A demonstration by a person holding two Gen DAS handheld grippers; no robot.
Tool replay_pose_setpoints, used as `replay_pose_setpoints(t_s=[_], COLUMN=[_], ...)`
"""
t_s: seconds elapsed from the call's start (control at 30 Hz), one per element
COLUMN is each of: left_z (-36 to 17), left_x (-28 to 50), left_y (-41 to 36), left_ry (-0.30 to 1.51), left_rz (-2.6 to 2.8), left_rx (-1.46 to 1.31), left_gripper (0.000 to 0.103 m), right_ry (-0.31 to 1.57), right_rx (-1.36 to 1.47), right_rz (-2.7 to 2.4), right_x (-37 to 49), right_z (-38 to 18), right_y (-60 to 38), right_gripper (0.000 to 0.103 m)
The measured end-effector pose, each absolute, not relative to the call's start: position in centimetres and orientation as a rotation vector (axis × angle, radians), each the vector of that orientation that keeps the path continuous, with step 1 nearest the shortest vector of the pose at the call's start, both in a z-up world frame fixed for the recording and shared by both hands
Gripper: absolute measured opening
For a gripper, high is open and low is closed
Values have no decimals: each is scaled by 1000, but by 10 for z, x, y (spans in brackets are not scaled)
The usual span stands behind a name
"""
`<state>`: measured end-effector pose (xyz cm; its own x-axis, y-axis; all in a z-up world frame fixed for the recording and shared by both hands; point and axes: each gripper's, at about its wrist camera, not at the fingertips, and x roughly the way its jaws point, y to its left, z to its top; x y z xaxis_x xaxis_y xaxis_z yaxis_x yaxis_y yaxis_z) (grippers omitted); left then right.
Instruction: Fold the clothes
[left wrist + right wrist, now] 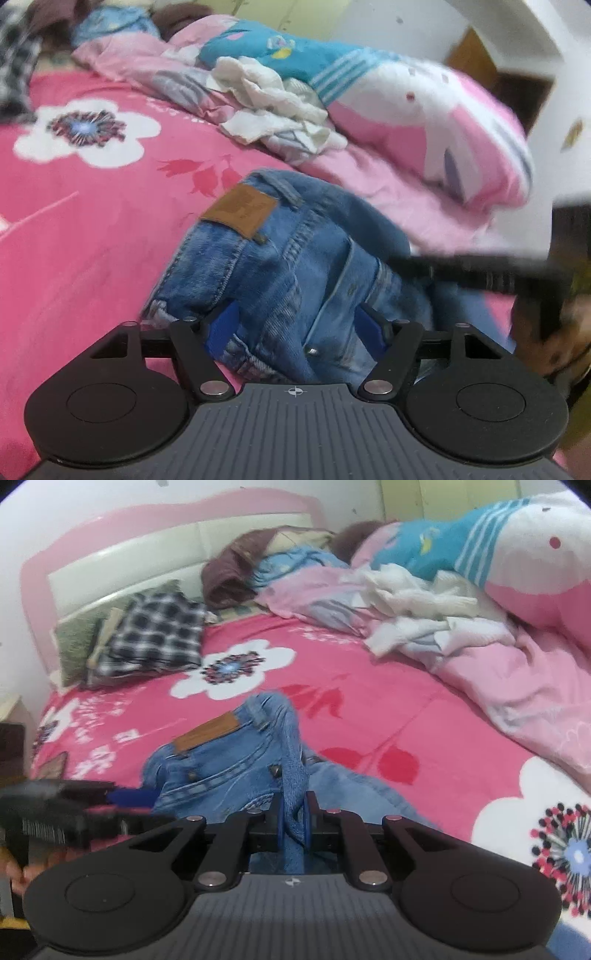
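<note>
Jeans (221, 771) pinched between right jaws.

No legible text anywhere (the jeans' patch (240, 209) is blurred).

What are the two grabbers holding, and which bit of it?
The right gripper pinches a fold of the blue jeans near the waistband. The left gripper is open around the jeans, not clamped.
</note>
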<state>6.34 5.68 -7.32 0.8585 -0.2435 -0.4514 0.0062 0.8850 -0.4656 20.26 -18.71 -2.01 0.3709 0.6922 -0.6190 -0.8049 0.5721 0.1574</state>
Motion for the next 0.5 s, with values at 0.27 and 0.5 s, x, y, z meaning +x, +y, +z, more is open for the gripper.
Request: replay_pose_setpoints(t_s=[0.27, 0.5], left_z=[-59, -62], left_x=[46, 50], left_y=[61, 36], left_ry=[543, 630], left_rz=[-311, -278], left_rx=[-629, -609], left_gripper=[73, 72], right_ry=[673, 627], right_rx=[-190, -298], right_rz=[1050, 1068], right_x=[138, 78], right_z=[-22, -33], right_y=[-198, -183], right_gripper=[11, 11])
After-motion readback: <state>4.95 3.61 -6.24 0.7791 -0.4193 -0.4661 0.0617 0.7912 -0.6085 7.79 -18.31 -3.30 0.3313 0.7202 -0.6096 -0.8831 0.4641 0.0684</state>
